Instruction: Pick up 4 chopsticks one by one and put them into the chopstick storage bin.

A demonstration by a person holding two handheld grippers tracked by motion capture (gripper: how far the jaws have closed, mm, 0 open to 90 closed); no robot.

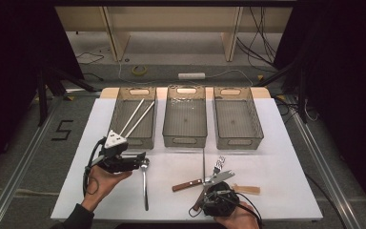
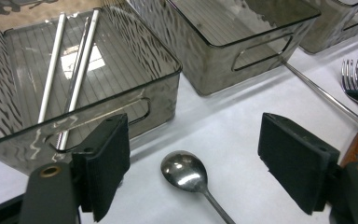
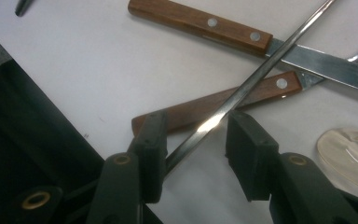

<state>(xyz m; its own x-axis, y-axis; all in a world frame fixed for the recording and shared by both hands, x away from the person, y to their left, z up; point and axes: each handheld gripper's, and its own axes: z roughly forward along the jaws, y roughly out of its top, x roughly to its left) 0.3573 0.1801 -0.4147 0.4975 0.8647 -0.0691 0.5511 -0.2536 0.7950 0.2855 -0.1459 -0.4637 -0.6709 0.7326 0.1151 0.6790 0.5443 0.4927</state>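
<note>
Shiny steel spoon (image 2: 185, 171), slim metal rod (image 3: 242, 92), wooden-handled knife (image 3: 205, 23)

- Spoon (image 2: 186, 172) handle cut off at bottom edge of left gripper view.
- Knife (image 3: 279, 49) blade tip beyond right edge of right gripper view.
- Fork (image 2: 354, 84) handle hidden behind the jaw.

a spoon (image 2: 186, 173) of shiny steel lies flat on the white table (image 1: 276, 143), bowl up and pointing toward the left tray, handle running back toward the person. a long thin metal rod (image 3: 242, 91), bright and straight, lies slanted across two wooden-handled knives, resting on the nearer handle; its far end reaches up toward the middle tray.
</note>
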